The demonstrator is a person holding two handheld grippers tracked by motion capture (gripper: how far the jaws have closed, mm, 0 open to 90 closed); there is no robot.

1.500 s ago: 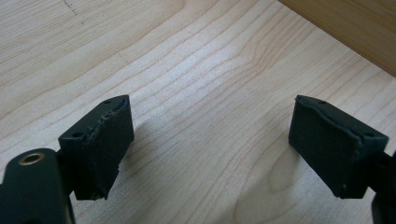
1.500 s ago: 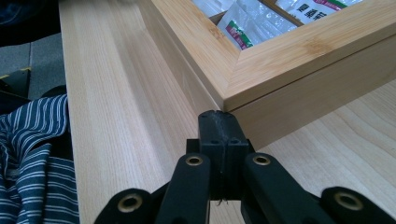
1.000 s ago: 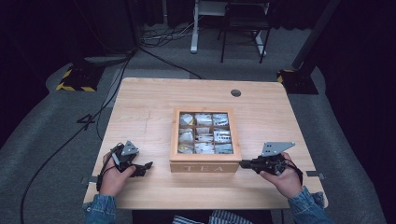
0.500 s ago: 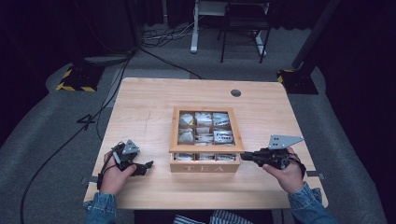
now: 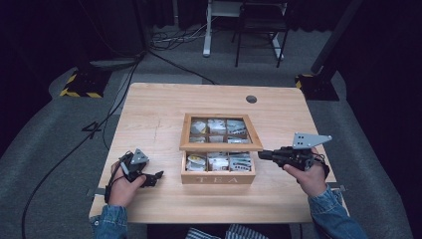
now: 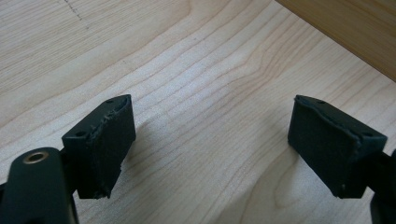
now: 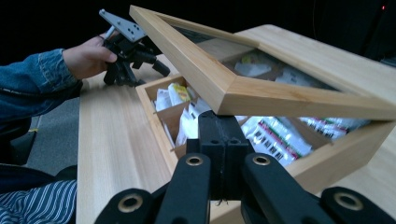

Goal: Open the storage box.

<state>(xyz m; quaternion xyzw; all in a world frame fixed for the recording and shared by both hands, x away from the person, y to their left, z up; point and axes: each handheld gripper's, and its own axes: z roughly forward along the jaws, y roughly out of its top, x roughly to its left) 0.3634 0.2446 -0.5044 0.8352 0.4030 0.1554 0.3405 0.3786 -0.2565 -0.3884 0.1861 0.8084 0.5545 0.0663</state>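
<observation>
At the centre of the wooden table (image 5: 149,114) sits the tea box (image 5: 218,177), its front face lettered TEA turned toward six o'clock, toward the person. The box runs longer from nine to three than from six to twelve. Its glass-paned lid (image 5: 220,132) is tipped up, hinged along the twelve o'clock edge, front edge raised clear of the body, so the front row of tea bags (image 5: 219,161) shows underneath. The right gripper (image 5: 263,155) comes in from three o'clock, jaws pressed together with nothing between them, tips tucked right under the lid's front right corner; in the right gripper view the lid frame (image 7: 243,88) rests just above the closed tips. The left gripper (image 5: 155,177) sits at the box's nine o'clock, near but apart, jaws spread wide over bare wood. A round cable hole (image 5: 251,99) lies at one o'clock, well away, and nothing blocks the lid
</observation>
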